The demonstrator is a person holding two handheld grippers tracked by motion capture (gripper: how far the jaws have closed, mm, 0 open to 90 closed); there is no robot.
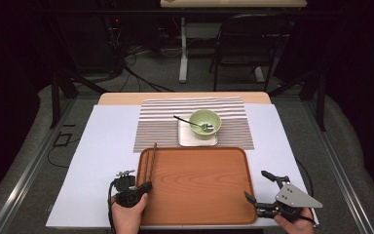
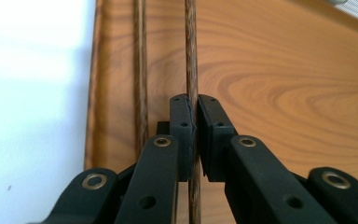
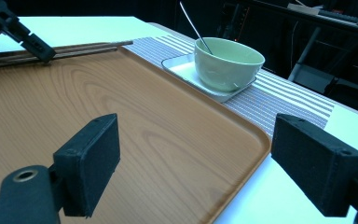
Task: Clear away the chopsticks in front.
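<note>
A wooden tray (image 1: pixel 199 187) lies at the near middle of the table. Two dark chopsticks (image 1: pixel 149 163) rest along its left rim. My left gripper (image 1: pixel 146 185) is shut on one chopstick (image 2: pixel 191 56), pinched between the pads; the second chopstick (image 2: pixel 140 70) lies just to its left on the tray (image 2: pixel 284 79). My right gripper (image 1: pixel 254 184) stands open at the tray's near right corner, nothing between its jaws. In the right gripper view its gap (image 3: pixel 196 158) straddles the rim of the tray (image 3: pixel 121 107), and the left gripper (image 3: pixel 42 50) appears far left on the chopsticks.
Beyond the tray a green bowl (image 1: pixel 205 123) with a spoon (image 1: pixel 190 123) stands on a white square plate (image 1: pixel 187 139), on a striped placemat (image 1: pixel 160 122). A white sheet (image 1: pixel 102 156) covers the table. A chair and table legs stand behind.
</note>
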